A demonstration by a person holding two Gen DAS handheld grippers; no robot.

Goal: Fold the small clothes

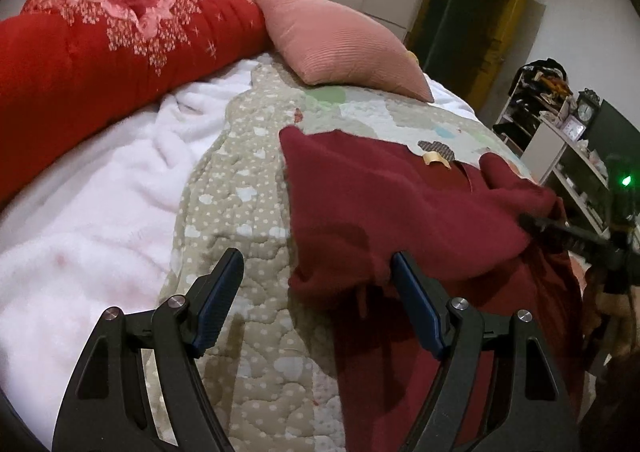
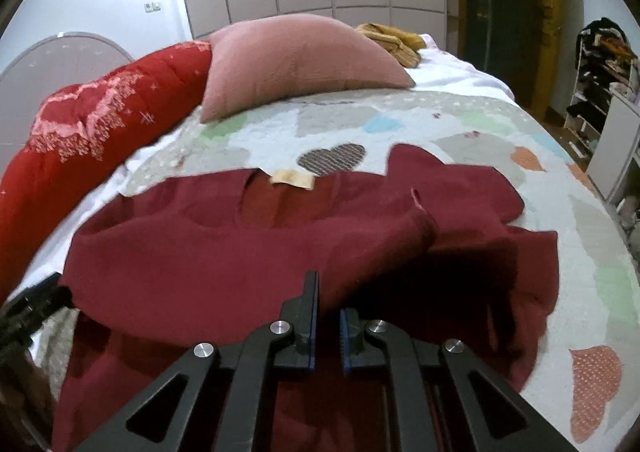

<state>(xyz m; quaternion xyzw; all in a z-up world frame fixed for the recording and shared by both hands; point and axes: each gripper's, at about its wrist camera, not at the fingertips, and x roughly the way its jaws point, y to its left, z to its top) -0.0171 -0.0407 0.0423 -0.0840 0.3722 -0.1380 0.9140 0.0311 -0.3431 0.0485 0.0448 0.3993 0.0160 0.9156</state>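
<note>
quilted bedspread [image 2: 460,124] under maroon garment [image 2: 200,244], pink pillow [image 2: 296,56] behind

Matte black linkage arms, each pierced by a triangular cut-out, carry the left gripper [image 1: 316,272] and the right gripper [image 2: 328,304]. Round silver pivot screws [image 1: 459,303] cap every joint. Flat rectangular fingers [image 1: 416,308] wear dark blue ribbed pads [image 2: 343,336]. On the far side, a small green light [image 1: 626,181] glows above the right gripper's black body.
</note>
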